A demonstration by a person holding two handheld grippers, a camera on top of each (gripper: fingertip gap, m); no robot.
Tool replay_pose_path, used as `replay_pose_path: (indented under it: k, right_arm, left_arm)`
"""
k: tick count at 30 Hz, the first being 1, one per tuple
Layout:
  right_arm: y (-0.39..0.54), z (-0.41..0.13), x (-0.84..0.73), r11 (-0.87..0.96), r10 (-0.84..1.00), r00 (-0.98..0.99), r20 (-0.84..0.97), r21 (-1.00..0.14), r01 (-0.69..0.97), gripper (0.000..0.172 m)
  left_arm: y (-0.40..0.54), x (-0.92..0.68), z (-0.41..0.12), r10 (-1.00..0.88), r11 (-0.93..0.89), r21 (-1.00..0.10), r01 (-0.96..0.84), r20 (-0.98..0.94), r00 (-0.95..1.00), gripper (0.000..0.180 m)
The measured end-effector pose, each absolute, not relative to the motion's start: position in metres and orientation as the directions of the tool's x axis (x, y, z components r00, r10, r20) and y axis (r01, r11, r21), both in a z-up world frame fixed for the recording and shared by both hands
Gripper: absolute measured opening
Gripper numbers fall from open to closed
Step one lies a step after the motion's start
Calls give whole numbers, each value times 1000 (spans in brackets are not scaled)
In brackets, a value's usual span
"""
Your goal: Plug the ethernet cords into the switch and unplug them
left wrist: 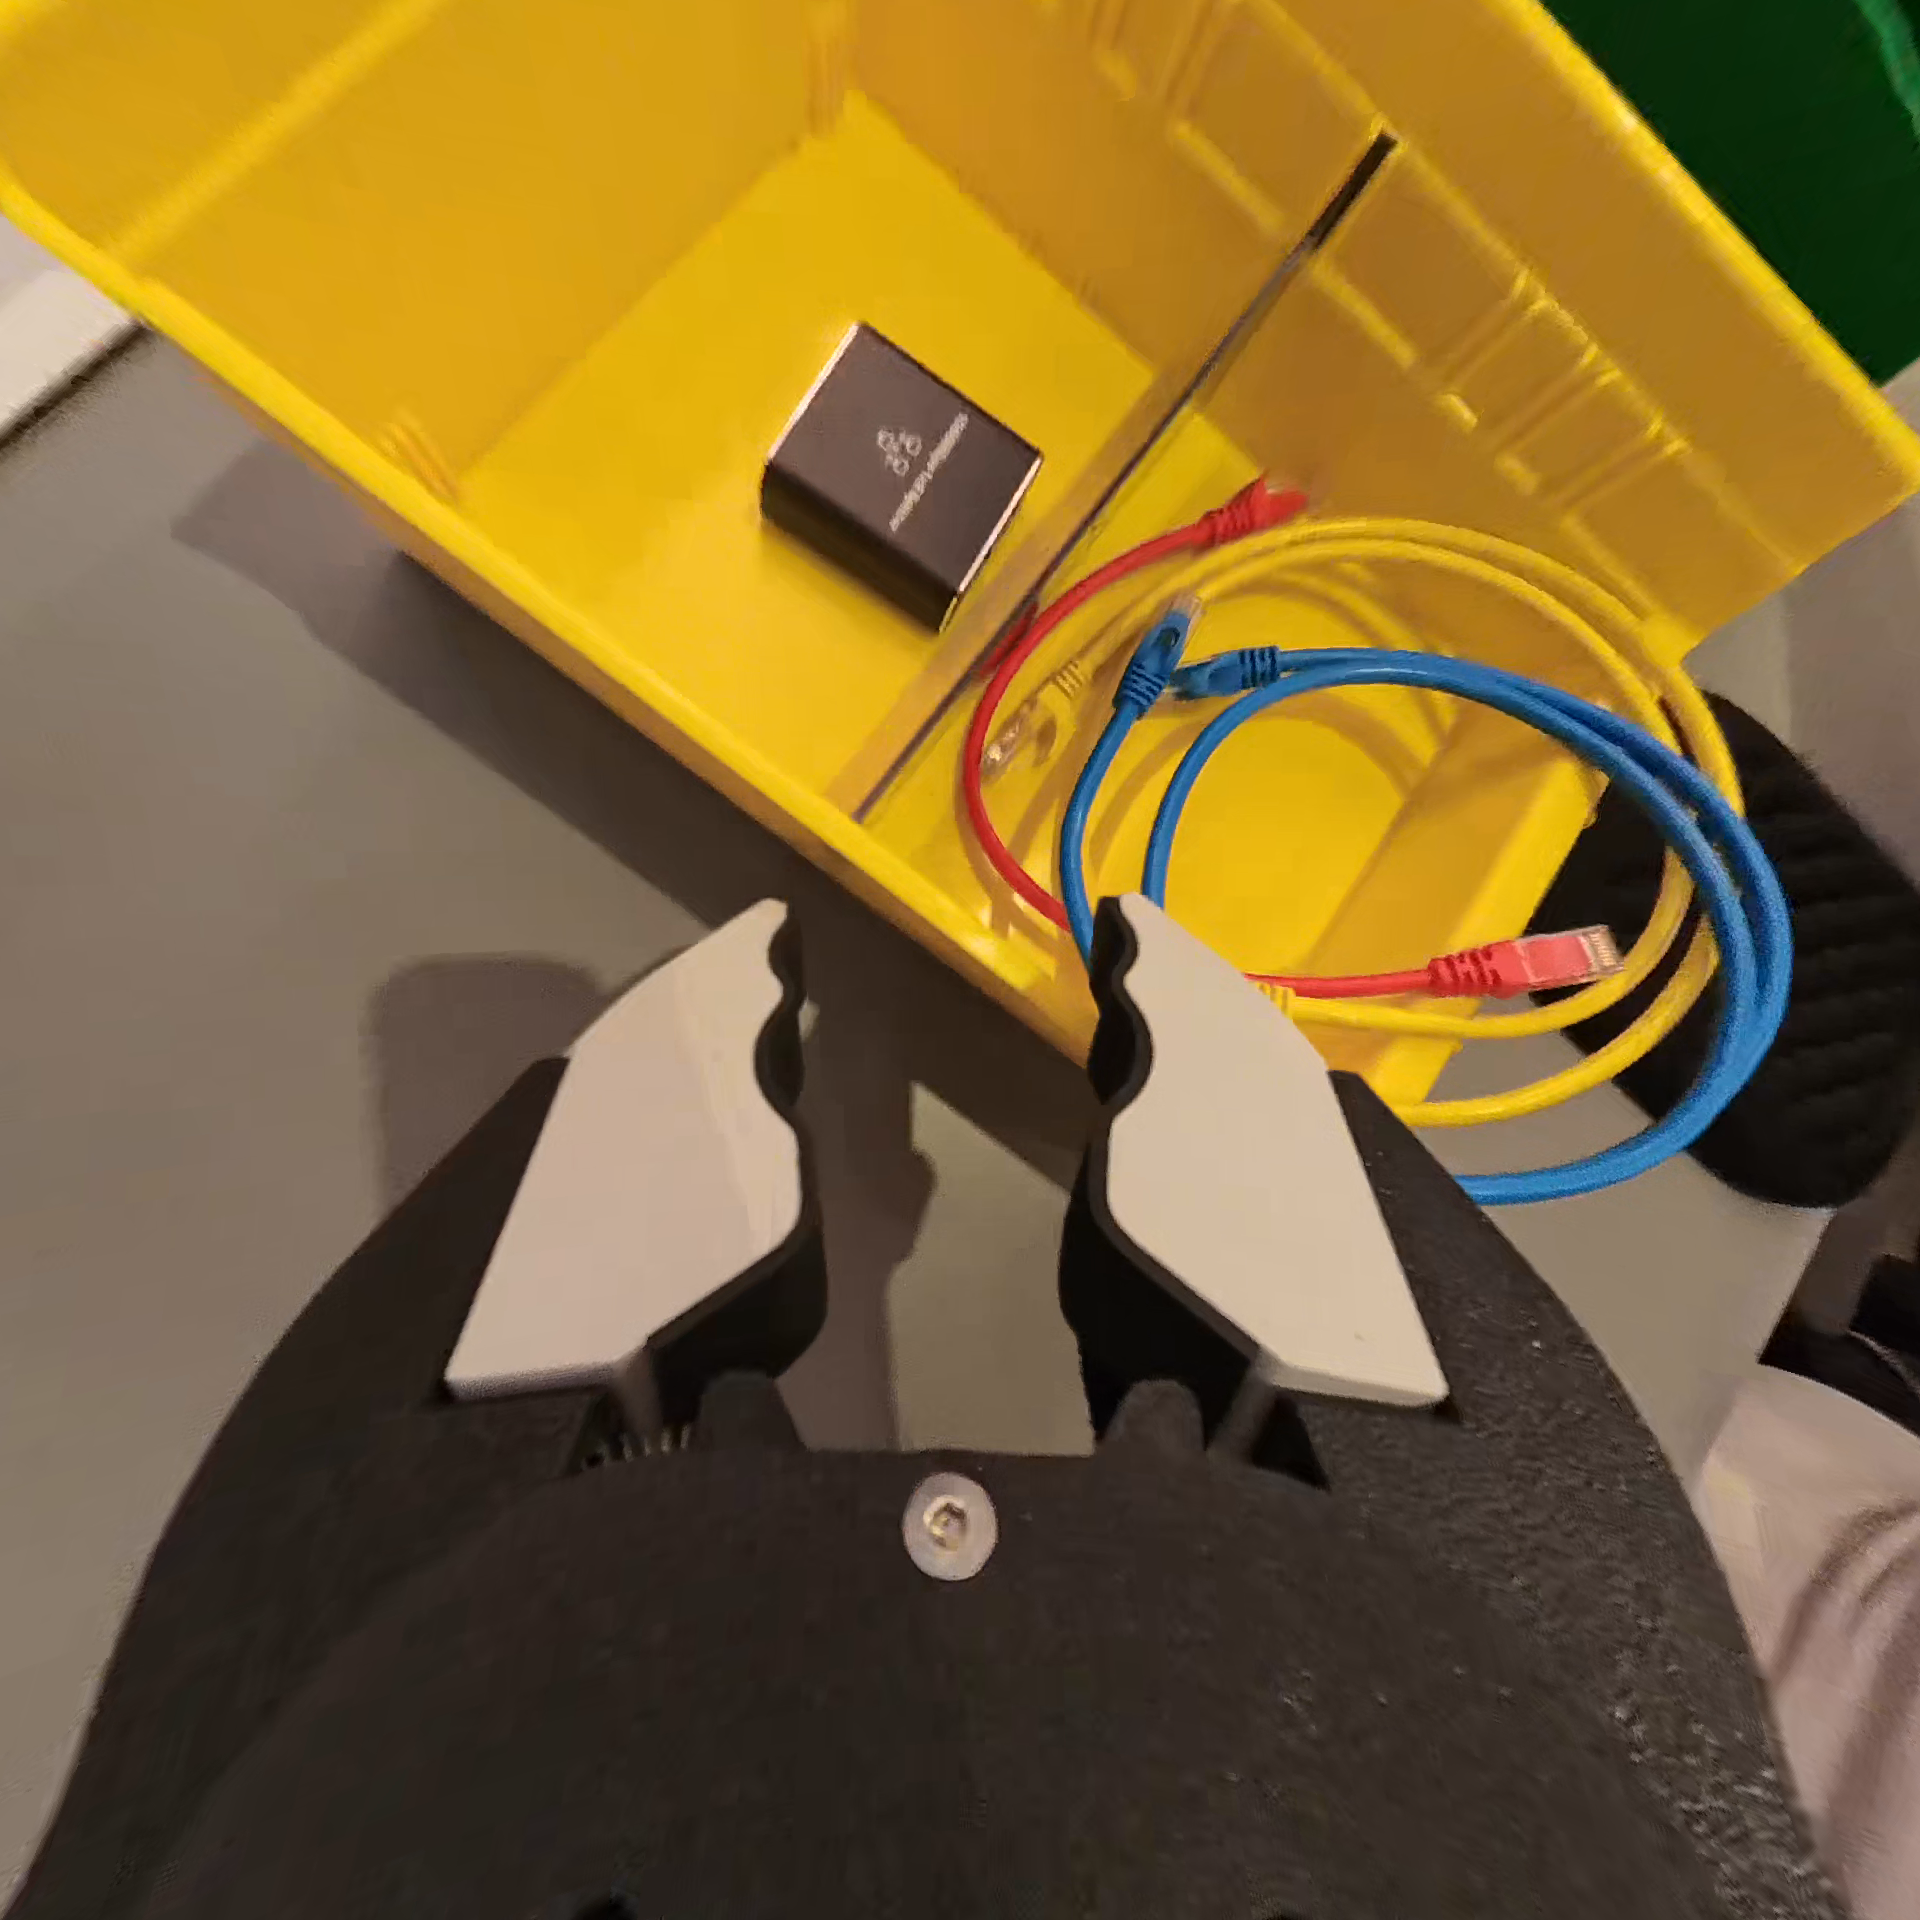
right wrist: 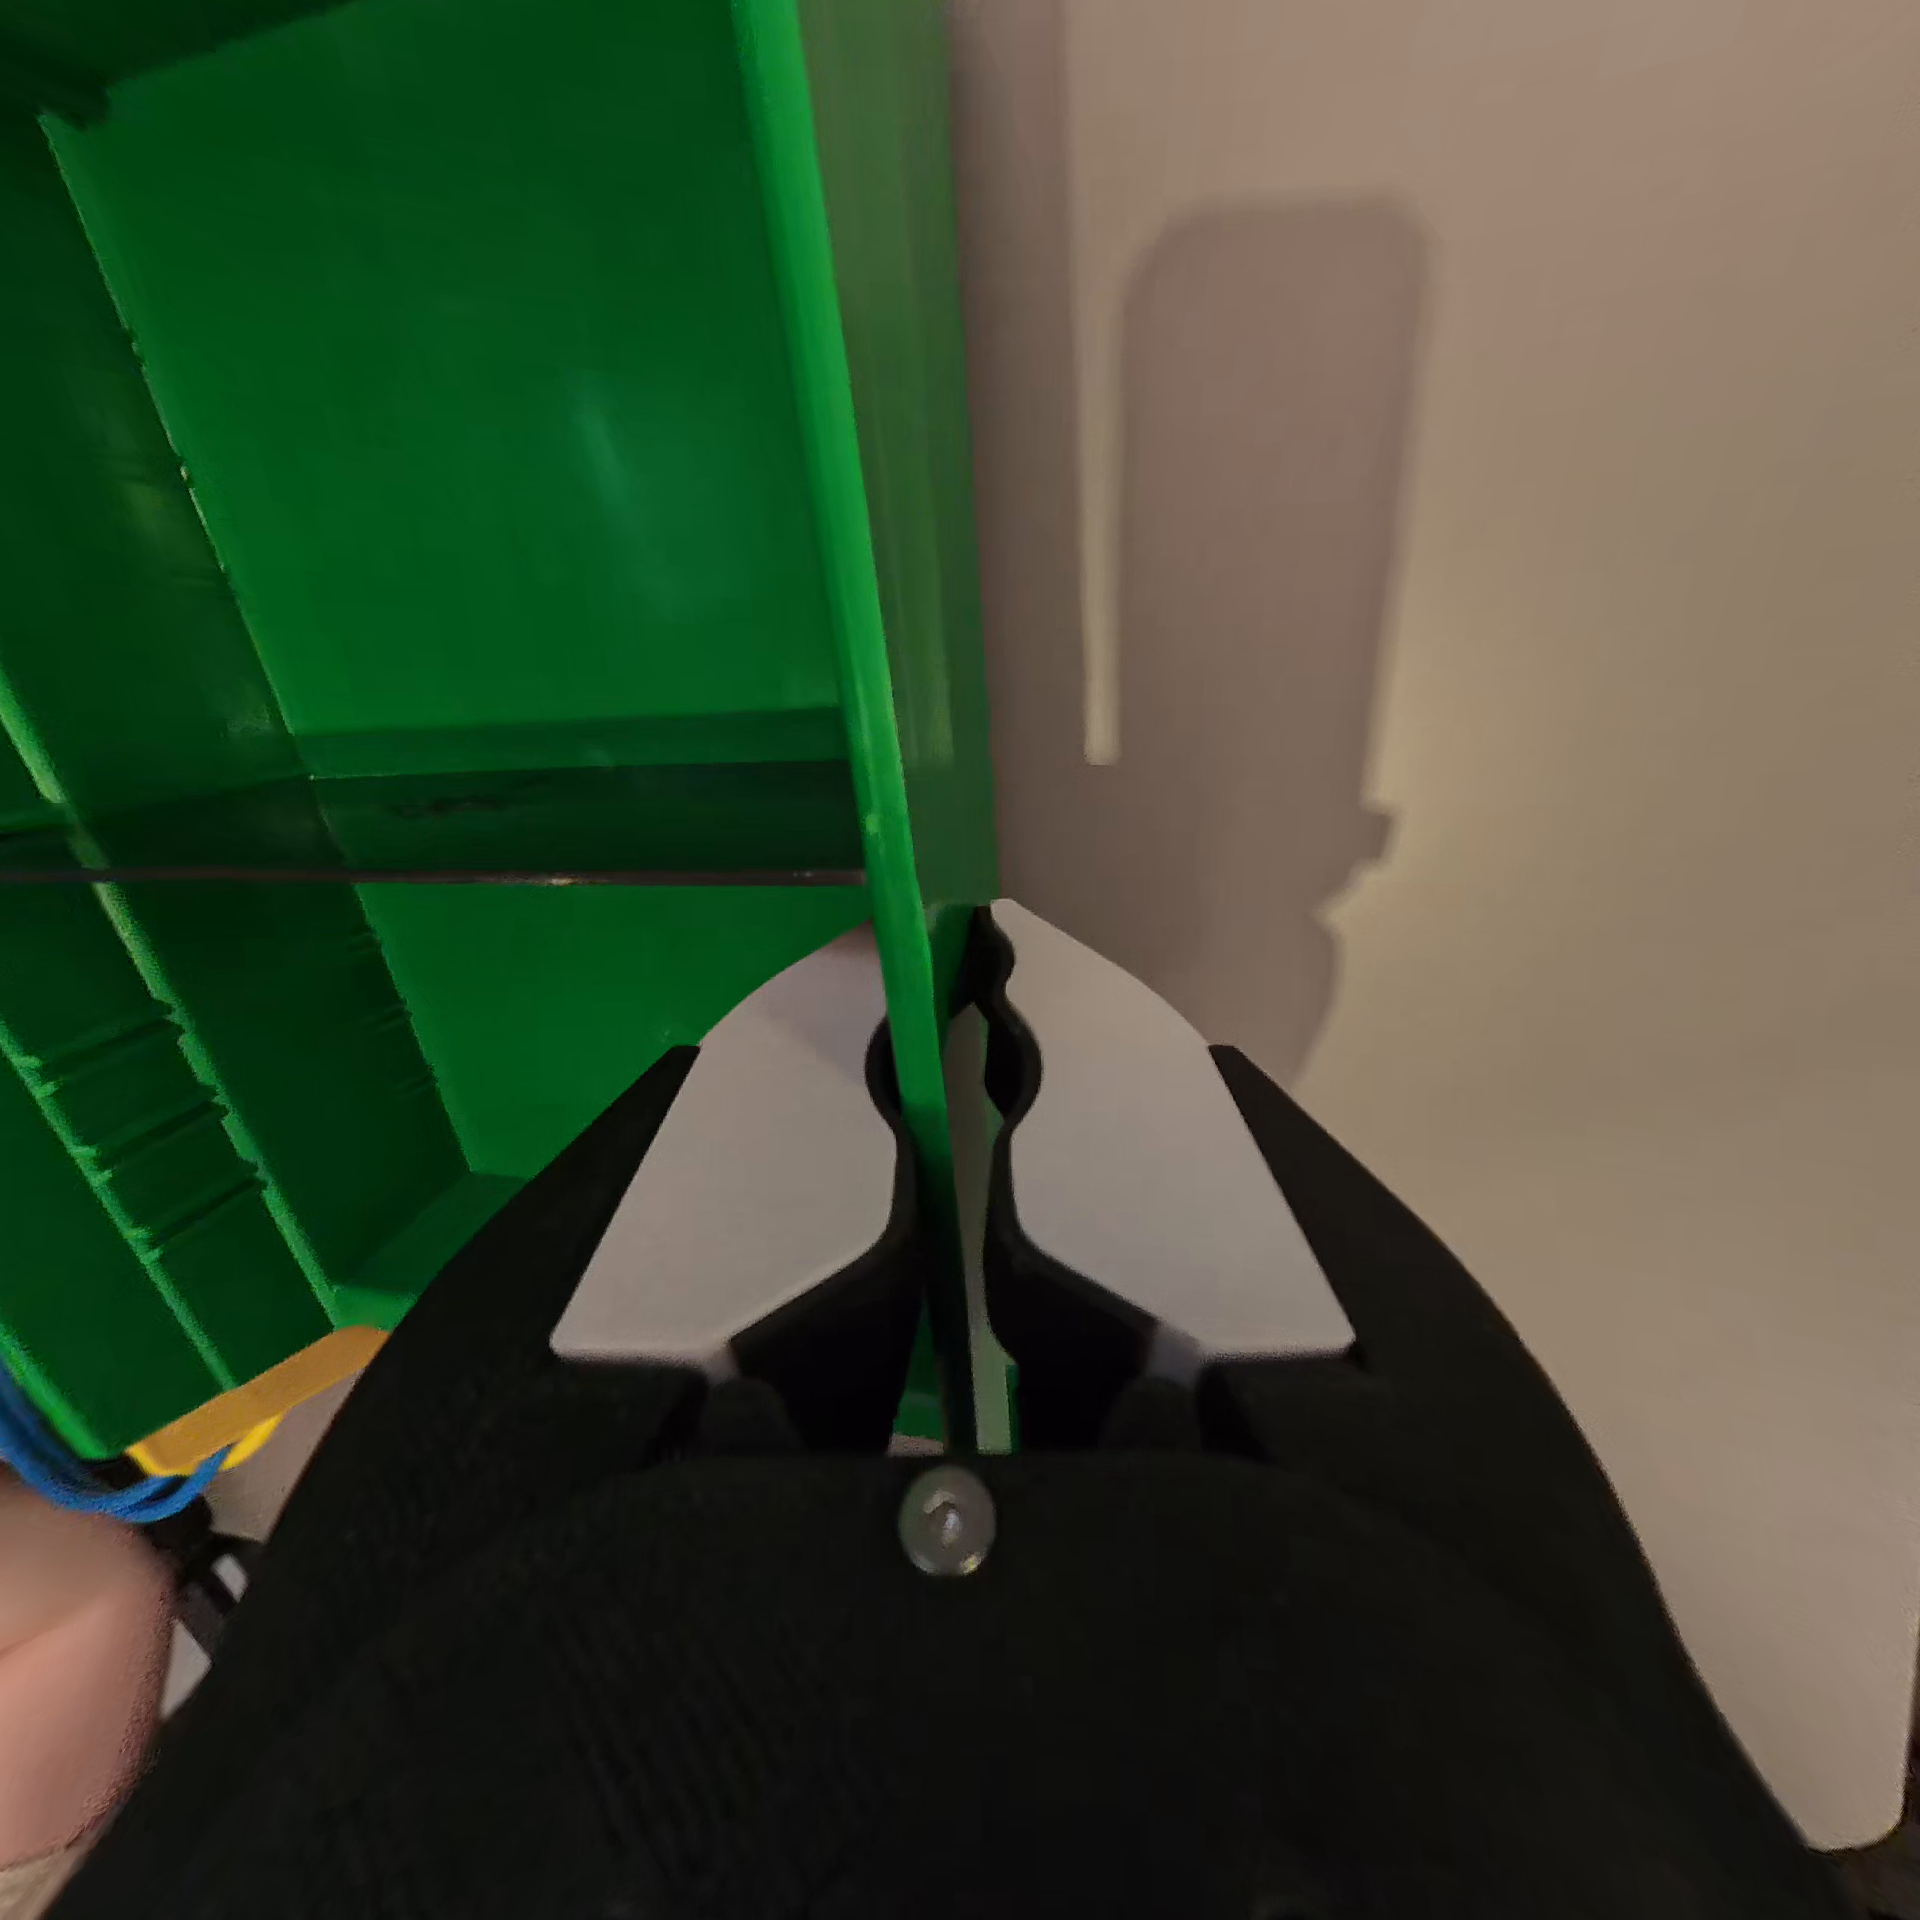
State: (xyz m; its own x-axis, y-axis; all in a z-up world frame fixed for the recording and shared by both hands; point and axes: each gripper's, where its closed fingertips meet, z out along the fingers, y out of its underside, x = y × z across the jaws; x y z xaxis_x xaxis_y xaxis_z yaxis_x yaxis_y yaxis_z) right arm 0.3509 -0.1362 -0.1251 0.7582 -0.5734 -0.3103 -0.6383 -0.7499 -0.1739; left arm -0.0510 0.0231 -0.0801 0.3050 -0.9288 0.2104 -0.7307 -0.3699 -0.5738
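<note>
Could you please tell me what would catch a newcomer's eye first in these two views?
The bright yellow bin dominates the left wrist view, with a black switch in one compartment and red, blue and yellow cords in the next. In the right wrist view, the right gripper clamps a green bin's wall.

Yellow bin (left wrist: pixel 623 260) & green bin (right wrist: pixel 468 416): smooth glossy plastic. Switch (left wrist: pixel 902 476): dark satin casing. Cords (left wrist: pixel 1558 727): smooth jackets. Gripper bodies (left wrist: pixel 935 1714): rough matt black.
</note>
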Motion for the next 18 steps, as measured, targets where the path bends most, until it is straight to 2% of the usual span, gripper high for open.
replay_pose_path:
  k: [2, 3, 10, 18]
  right_arm:
    - [-134, -130, 344, -786, -543, 793, -274, -164, -595, 9]
    - [-134, -131, 339, -796, -539, 799, -267, -150, -587, 8]
    - [-116, -129, 293, -822, -495, 799, -342, -115, -558, 15]
    - [-80, -123, 233, -816, -452, 765, -458, -135, -562, 25]
  left_arm:
    - [15, -50, -82, -912, -400, -528, -749, 306, 272, 34]
    - [12, -49, -82, -904, -407, -516, -754, 346, 251, 30]
    - [25, -91, -82, -930, -350, -418, -838, 266, 255, 18]
    - [80, -176, -80, -818, -566, -355, -744, 355, 453, 11]
